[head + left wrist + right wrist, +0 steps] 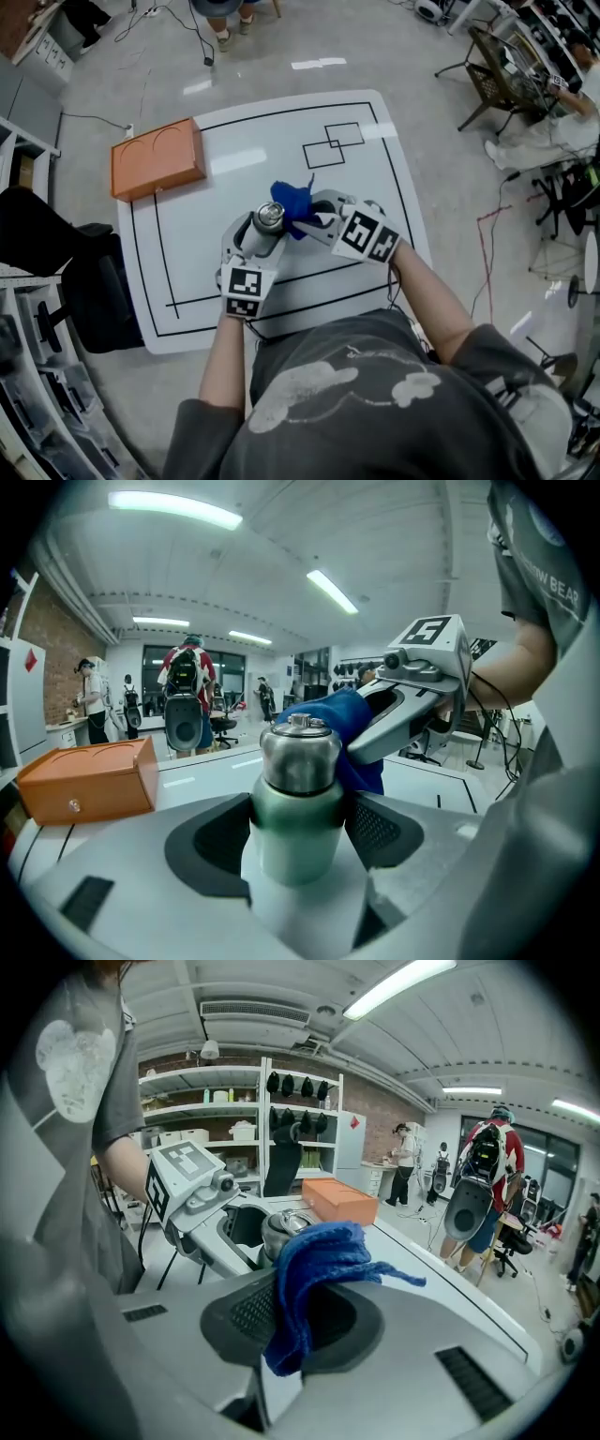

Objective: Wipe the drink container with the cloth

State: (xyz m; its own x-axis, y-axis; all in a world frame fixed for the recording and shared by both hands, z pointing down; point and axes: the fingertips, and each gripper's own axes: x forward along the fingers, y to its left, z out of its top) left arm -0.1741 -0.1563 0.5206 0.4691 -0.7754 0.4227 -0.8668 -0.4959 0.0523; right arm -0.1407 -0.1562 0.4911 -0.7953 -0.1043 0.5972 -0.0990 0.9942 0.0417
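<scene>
Working over the white table, both tools brought together near its middle. Clamping the green-bodied steel drink bottle by its lower body in the left gripper, spread wide yet pressed to both flanks by the pads, probably to steady it and leave shoulder and cap bare beyond the fingertips. Pinching the blue cloth in the right gripper, closed down to the thickness of the fold, with a bunch spilling past the fingertips against the bottle's cap side, seemingly as the wiping face.
</scene>
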